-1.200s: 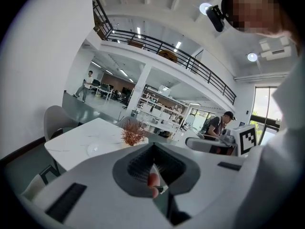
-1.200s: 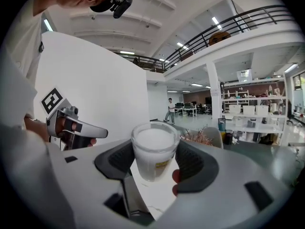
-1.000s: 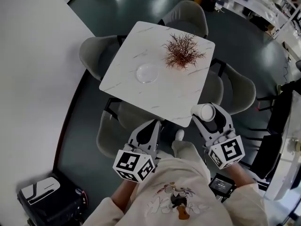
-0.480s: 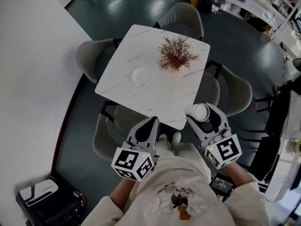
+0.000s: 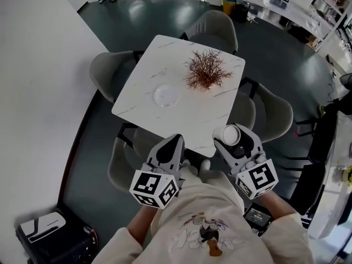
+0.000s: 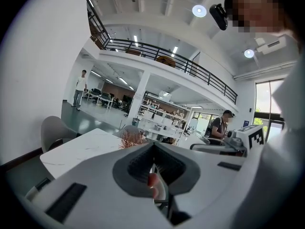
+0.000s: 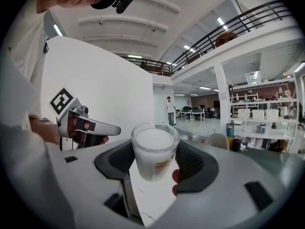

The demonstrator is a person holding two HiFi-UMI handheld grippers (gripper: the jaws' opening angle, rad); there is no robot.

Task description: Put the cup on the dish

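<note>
Floor [image 5: 159, 15]: dark green and glossy, spreading around all the furniture in the head view.
Wall [image 5: 38, 92]: plain white, filling the left side of the head view.
Counter [image 5: 209, 120]: square white marble top with faint grey veins, seen at an angle, one corner towards the person.
Chairs [image 5: 214, 26]: grey padded shells, one pushed in at each side of the counter.
Sweatshirt [image 5: 203, 230]: pale, with a printed figure on the chest, at the bottom of the head view between the two arms.
Plant [image 5: 206, 73]: reddish-brown spray of dry twigs standing on the far right part of the counter, near the dish but apart from it.
Left gripper [image 5: 177, 142]: held low in front of the person, at the near edge of the counter. Its own view shows the jaws pressed together with nothing between them. Its marker cube faces the head camera.
Right gripper [image 5: 234, 139]: held beside the left one, just off the counter's near corner. The jaws stand apart by the width of the cup and clamp it from both sides.
Dish [image 5: 165, 95]: round, clear and shallow, lying flat on the left middle of the counter with nothing on it.
Cup [image 7: 152, 147]: small clear glass with a white filling and a yellowish label, upright between the right jaws, in the air near the counter's near corner and well apart from the dish.
</note>
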